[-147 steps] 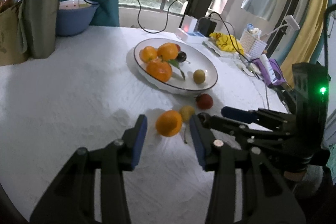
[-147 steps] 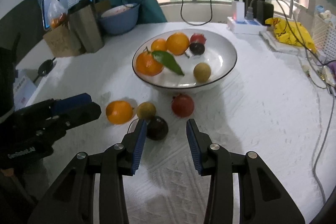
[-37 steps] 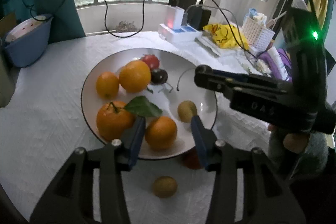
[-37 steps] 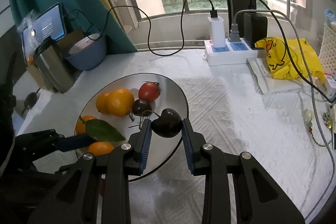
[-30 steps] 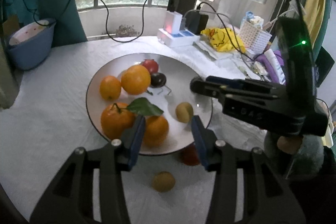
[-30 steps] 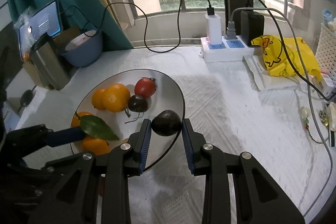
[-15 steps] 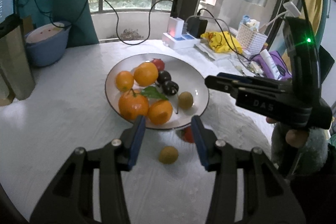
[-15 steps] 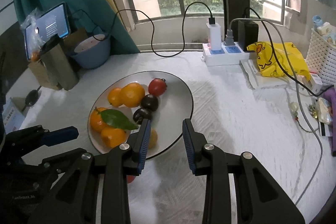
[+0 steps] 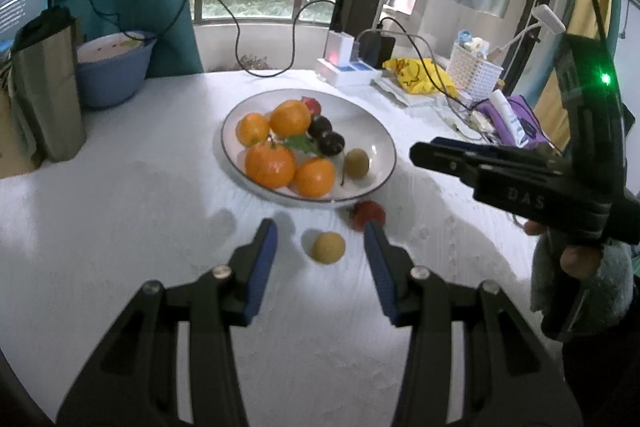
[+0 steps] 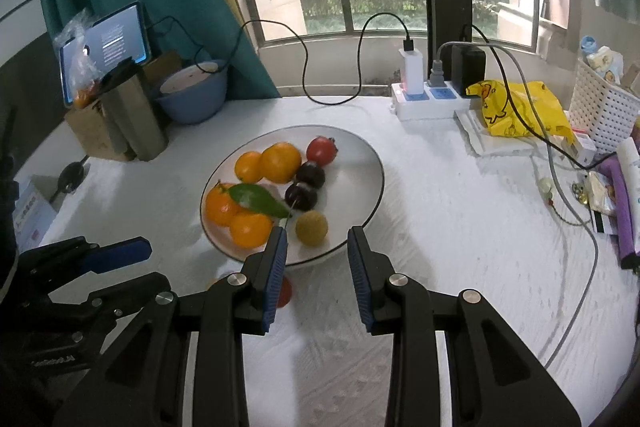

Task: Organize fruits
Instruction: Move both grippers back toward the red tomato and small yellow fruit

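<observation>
Fruits lie partly gathered on a white plate (image 9: 384, 155) and partly loose on the white table (image 9: 140, 211). From the left wrist view, the left hand-held gripper (image 9: 320, 239) hangs wide open and empty over the table, and a small yellow-brown fruit (image 9: 328, 247) sits on the cloth between its blue finger pads (image 9: 264, 259), touching neither. Just beyond the right-hand pad, a red fruit (image 9: 368, 213) rests on the table close against the plate's near rim. On the plate are four oranges (image 9: 270, 165), one bearing a green leaf (image 9: 300, 143), along with two dark plums (image 9: 331, 143), a red fruit at the far edge and a yellow-brown fruit (image 9: 356, 163) toward the right side. The right hand-held gripper (image 10: 316, 251) is also open and empty, held above the near rim of the plate. Farther off, a blue bowl (image 9: 108, 75) stands at the far left, and a white power strip (image 10: 424, 105) and a yellow bag (image 10: 516, 111) lie at the far right.
</observation>
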Action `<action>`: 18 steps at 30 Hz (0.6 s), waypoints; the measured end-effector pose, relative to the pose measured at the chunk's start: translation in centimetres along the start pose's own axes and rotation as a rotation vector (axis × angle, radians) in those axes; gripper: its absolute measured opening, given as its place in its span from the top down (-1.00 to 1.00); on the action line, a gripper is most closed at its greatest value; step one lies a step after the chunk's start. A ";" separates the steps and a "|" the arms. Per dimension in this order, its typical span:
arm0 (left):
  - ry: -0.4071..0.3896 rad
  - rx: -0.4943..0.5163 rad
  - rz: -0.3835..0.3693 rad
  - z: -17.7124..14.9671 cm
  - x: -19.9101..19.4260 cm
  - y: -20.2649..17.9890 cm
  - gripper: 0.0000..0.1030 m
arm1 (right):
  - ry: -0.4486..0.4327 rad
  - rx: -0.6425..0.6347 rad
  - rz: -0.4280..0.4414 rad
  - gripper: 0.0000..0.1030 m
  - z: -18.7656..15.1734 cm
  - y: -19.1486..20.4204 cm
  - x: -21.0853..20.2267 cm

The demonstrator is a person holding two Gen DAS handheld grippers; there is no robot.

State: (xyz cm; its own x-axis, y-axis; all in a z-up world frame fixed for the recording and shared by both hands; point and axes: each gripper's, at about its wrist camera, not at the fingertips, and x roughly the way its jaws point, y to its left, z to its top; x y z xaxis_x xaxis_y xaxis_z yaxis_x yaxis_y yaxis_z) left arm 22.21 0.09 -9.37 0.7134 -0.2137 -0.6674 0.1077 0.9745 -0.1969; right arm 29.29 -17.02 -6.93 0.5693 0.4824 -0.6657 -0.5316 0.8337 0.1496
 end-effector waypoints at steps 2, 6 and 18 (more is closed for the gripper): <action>0.000 -0.008 0.001 -0.5 -0.2 0.2 0.09 | 0.009 0.002 0.001 0.35 -0.4 0.3 0.0; -0.001 -0.010 0.035 -1.4 -0.2 0.6 0.09 | 0.042 -0.006 0.007 0.35 -1.6 0.9 0.5; 0.041 -0.028 0.067 -2.2 1.1 1.6 0.09 | 0.099 -0.016 0.054 0.35 -2.9 2.3 3.1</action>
State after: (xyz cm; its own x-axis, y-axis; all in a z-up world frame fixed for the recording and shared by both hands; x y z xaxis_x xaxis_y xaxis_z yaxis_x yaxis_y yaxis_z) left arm 21.62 1.29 -12.04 0.6894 -0.1510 -0.7085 0.0408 0.9846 -0.1702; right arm 28.02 -14.34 -10.78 0.4751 0.4970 -0.7261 -0.5700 0.8025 0.1764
